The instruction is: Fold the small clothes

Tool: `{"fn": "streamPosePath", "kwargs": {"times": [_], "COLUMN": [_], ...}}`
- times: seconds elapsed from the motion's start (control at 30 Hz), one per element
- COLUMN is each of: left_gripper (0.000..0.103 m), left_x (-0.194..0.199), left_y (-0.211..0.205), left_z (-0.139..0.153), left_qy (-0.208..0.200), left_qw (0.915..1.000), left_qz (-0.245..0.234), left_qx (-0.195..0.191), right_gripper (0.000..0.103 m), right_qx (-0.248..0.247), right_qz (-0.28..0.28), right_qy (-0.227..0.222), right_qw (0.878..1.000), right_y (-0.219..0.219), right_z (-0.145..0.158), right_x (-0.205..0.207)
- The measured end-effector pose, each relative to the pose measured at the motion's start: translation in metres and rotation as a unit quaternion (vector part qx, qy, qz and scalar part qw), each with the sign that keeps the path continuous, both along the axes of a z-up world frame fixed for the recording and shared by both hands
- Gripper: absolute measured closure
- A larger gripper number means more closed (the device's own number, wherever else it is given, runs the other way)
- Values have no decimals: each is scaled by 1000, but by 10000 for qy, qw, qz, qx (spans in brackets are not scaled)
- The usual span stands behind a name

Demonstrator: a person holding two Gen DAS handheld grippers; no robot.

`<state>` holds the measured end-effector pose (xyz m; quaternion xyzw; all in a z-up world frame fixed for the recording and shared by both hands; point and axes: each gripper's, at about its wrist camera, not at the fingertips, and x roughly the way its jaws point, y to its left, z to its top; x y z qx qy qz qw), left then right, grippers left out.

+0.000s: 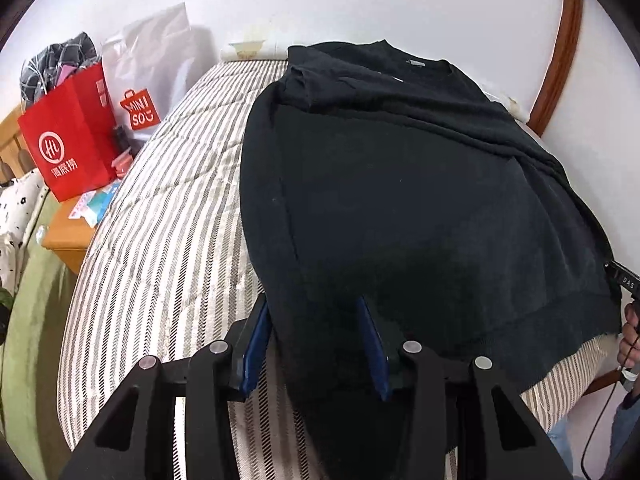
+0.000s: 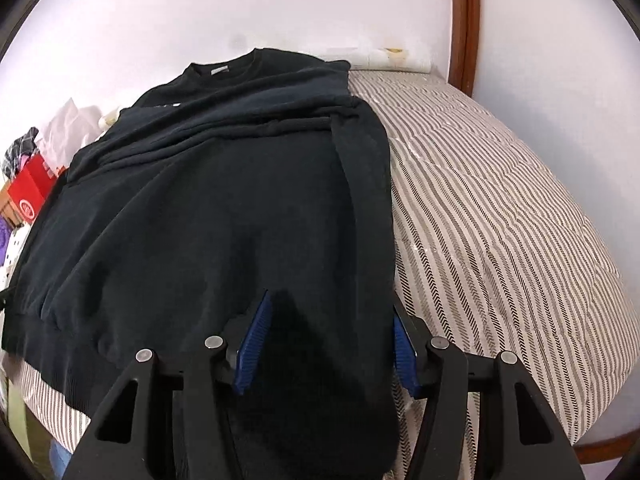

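A black sweatshirt [image 1: 400, 184] [image 2: 224, 200] lies flat on the striped quilt [image 1: 168, 216] [image 2: 500, 220], collar at the far end and sleeves folded across its chest. My left gripper [image 1: 312, 300] is at the near left corner of the hem. Dark cloth fills the gap between its blue pads [image 1: 256, 344] and runs back toward the camera. My right gripper [image 2: 331, 301] grips the near right corner the same way, the cloth's edge lying against its right pad [image 2: 404, 352]. A hand [image 1: 630, 332] holding that gripper shows at the left wrist view's right edge.
Red paper bags [image 1: 68, 144] and a clear plastic bag [image 1: 160, 52] stand on a wooden bedside cabinet [image 1: 68, 236] left of the bed. A white wall runs behind the bed. A curved wooden frame [image 1: 560, 56] [image 2: 466, 20] rises at the far right. Bare quilt lies on both sides of the sweatshirt.
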<state>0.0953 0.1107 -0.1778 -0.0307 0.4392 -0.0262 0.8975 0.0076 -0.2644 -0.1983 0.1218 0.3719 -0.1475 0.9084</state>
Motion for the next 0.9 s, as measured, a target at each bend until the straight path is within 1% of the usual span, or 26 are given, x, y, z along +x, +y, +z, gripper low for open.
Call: {"fn": "streamPosePath", "kwargs": {"times": [0.03,0.07,0.1,0.13,0.17,0.2,0.3,0.33,0.4,0.47,0.53,0.63,0.73,0.83,0.9], "left_gripper": [71,80,84,93,94,95,96,96,96,96,96,96,96,96,96], "left_x": [1,2,3,3,3,3,-2,-7,-15,-21,-27,-37,-40,-30,-29], "left_y": [-2,-4,-6,-8,-8,-8,-4,-1,4,8,9,8,5,4,-1], "left_z": [0,1,1,3,4,5,12,19,29,36,42,50,57,68,76], "left_qy": [-26,-30,-14,-2,-7,10,-66,-162,-325,-389,-452,-591,-716,-850,-985], "left_qw": [9999,9998,9997,9997,9997,9996,9998,9998,9995,9989,9982,9972,9959,9947,9935], "left_qz": [37,29,-16,-28,-1,10,55,37,-4,-61,-112,-242,-329,-385,-410], "left_qx": [93,189,238,232,260,280,164,93,-48,-266,-389,-400,-437,-436,-388], "right_gripper": [57,61,68,79,89,93,95,95,95,95,95,96,96,95,95], "right_qx": [-14,-29,-45,-61,-69,-80,-69,-115,-124,-67,-25,-136,-137,-2,18], "right_qz": [-5,16,23,22,33,32,-25,-34,-21,2,3,71,105,57,48], "right_qy": [-8,-26,-20,11,33,35,-71,-117,-297,-455,-567,-654,-733,-812,-903], "right_qw": [10000,10000,10000,10000,10000,10000,9999,9999,9995,9989,9984,9977,9972,9967,9959], "right_y": [0,2,3,3,3,2,-3,-3,-6,-10,-13,-13,-18,-25,-26], "right_z": [0,1,2,2,4,5,7,10,17,27,36,47,52,56,65], "right_x": [0,1,2,3,3,3,-3,-6,-15,-24,-32,-46,-58,-56,-53]}}
